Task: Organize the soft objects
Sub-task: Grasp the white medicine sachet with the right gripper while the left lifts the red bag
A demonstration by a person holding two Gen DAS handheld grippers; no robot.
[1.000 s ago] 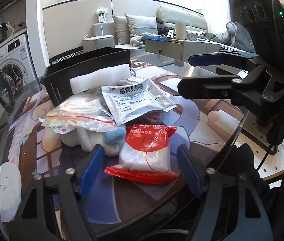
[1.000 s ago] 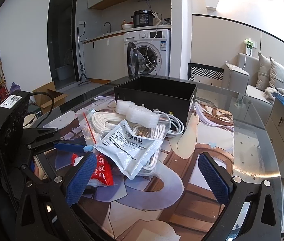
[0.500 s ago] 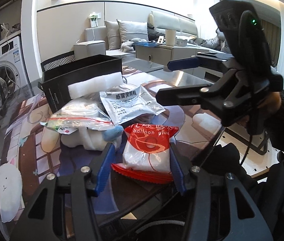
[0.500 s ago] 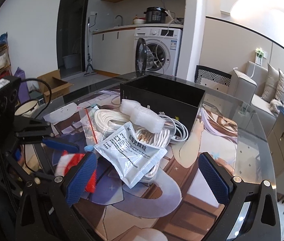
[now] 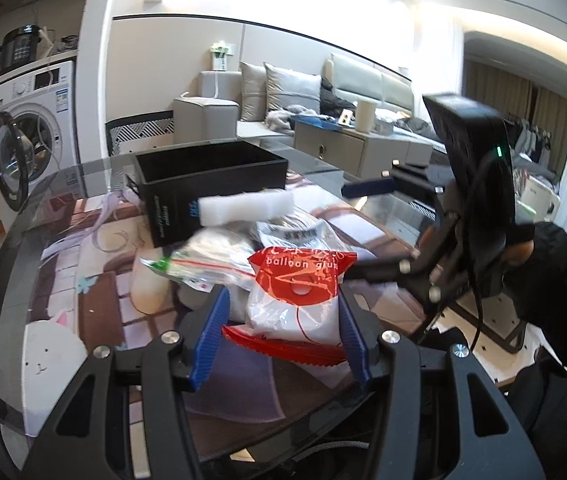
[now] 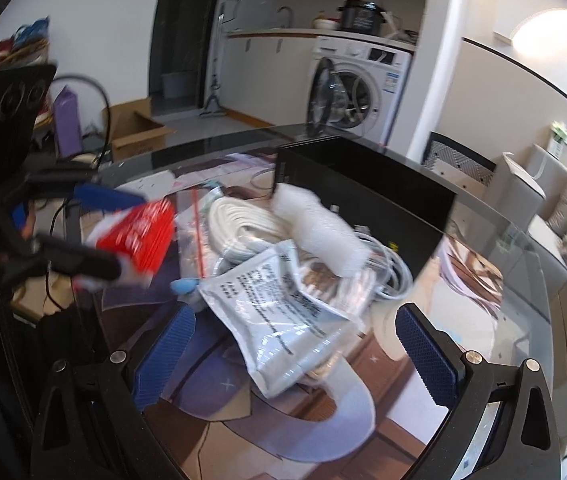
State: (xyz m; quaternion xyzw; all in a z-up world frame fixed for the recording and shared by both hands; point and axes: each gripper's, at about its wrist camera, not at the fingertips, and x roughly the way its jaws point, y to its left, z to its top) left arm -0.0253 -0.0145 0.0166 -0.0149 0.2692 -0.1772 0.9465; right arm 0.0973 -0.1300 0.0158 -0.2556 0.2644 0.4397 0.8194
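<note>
My left gripper is shut on a red and white "balloon glue" packet and holds it lifted above the table; the packet also shows in the right wrist view. My right gripper is open and empty, just in front of a silver medicine sachet. Behind the sachet lie a white foam roll, a coil of white cable and a clear zip bag. An open black box stands behind the pile.
The glass table carries a printed cartoon mat. A washing machine and a cardboard box stand beyond it, a sofa on the other side. The right gripper's body hangs at the table's right edge.
My left gripper has shut on the balloon glue packet and lifted it off the table. My right gripper has moved closer to the pile and stayed open.
</note>
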